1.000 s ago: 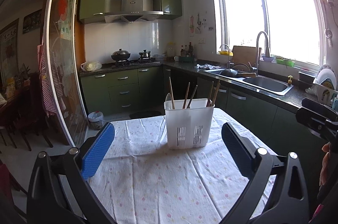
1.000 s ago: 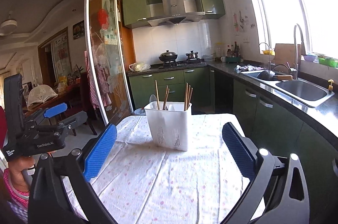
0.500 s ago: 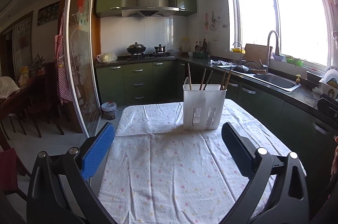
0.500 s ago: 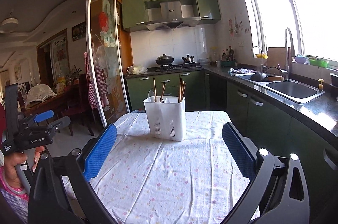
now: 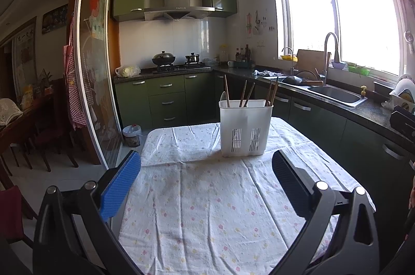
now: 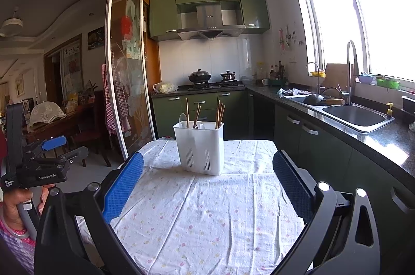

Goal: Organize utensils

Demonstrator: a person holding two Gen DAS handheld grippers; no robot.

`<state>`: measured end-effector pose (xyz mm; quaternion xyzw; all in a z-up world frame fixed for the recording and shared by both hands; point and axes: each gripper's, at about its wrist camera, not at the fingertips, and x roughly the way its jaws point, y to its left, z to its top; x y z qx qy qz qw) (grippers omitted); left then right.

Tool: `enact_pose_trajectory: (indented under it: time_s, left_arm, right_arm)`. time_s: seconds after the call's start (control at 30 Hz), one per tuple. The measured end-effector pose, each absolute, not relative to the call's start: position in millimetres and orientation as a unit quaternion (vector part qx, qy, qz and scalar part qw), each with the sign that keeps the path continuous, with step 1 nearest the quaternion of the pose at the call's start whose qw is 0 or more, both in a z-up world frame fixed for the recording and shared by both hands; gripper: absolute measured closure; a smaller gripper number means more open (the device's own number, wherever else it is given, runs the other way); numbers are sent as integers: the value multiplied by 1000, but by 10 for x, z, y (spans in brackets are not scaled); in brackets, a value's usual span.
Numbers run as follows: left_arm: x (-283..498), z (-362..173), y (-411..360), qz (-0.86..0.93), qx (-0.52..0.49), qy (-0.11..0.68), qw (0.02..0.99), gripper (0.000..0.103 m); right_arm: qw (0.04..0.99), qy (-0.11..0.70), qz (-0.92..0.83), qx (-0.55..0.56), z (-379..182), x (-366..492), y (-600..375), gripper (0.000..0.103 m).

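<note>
We hold both tools above a table draped in a thin, wrinkled white cloth [image 5: 207, 210] printed with small pink and yellow flowers, its creases running in long folds toward us. Our left gripper [image 5: 206, 171] is spread wide and empty, its two flat fingers faced with ribbed blue rubber pads [image 5: 120, 187] on black plastic arms studded with round silver bolts. Our right gripper [image 6: 207, 171] is likewise spread wide with nothing between its fingers, the same nubbed blue pads [image 6: 123, 187] framing the view. Toward the far end of the table, well apart from both tools, stands the utensil holder [image 5: 245, 127], a rectangular white plastic caddy with smooth walls and two patches of narrow vertical drain slits low on its front. Slim wooden chopsticks [image 5: 246, 94] rise out of it at slight angles, some leaning left, some bunched at the right end. From the right wrist view we also see a pale spoon [image 6: 183, 119] with a rounded bowl poking above the rim at the left end of the holder. In that same view our left hand [image 6: 18, 202] wraps the grey handle of the left gripper at the left edge. Beyond the table run glossy green cabinets [image 5: 166, 98], a dark speckled stone counter and a steel sink [image 5: 337, 94] under a bright window.
</note>
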<state>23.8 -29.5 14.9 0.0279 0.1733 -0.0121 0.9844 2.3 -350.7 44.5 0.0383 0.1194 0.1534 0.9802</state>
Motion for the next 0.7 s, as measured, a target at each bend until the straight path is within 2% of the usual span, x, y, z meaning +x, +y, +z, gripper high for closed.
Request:
enact_pose_trajectory:
  time_s: [0.7]
  left_arm:
    - [244, 131, -319, -11, 32, 174, 984, 7]
  right_arm:
    - [979, 124, 159, 41, 419, 53, -3493, 5]
